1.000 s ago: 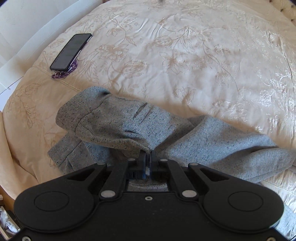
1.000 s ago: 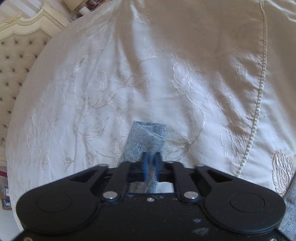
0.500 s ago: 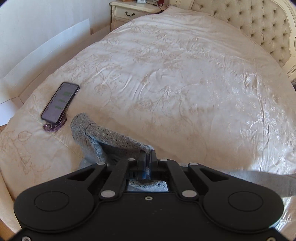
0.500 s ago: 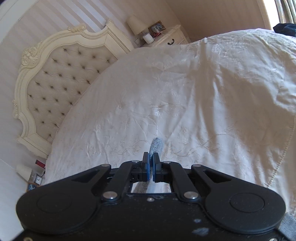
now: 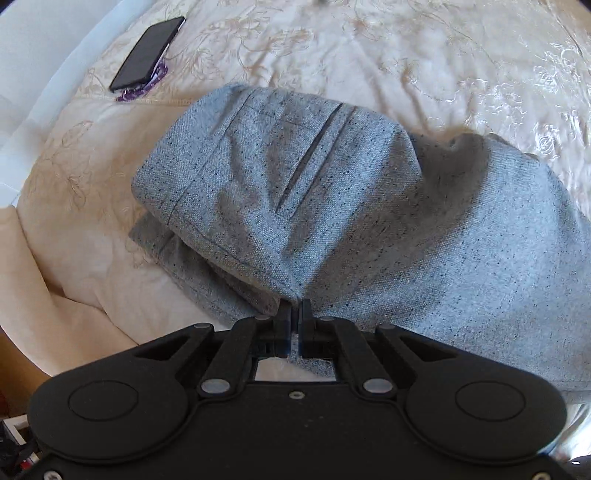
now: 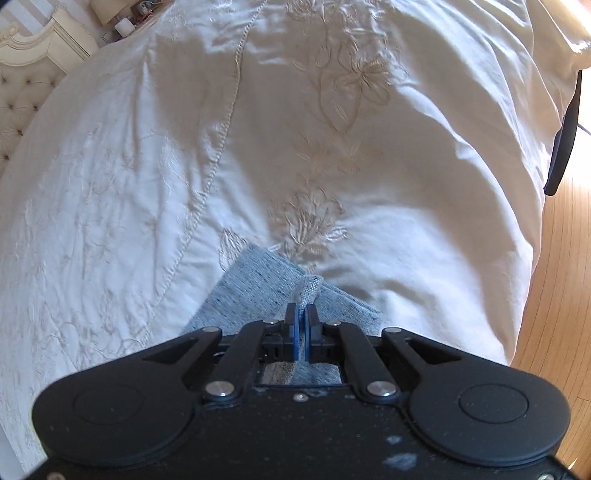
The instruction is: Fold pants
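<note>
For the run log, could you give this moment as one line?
left gripper: shut on pants | right gripper: shut on pants | phone: on bed

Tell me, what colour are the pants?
The pants are light grey with tiny dark specks, clearest in the left wrist view.

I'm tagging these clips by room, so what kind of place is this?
Most likely a bedroom. The grey pants lie on a cream embroidered bedspread, a tufted headboard stands at the bed's far end, and what looks like a nightstand with small items sits beside it.
</note>
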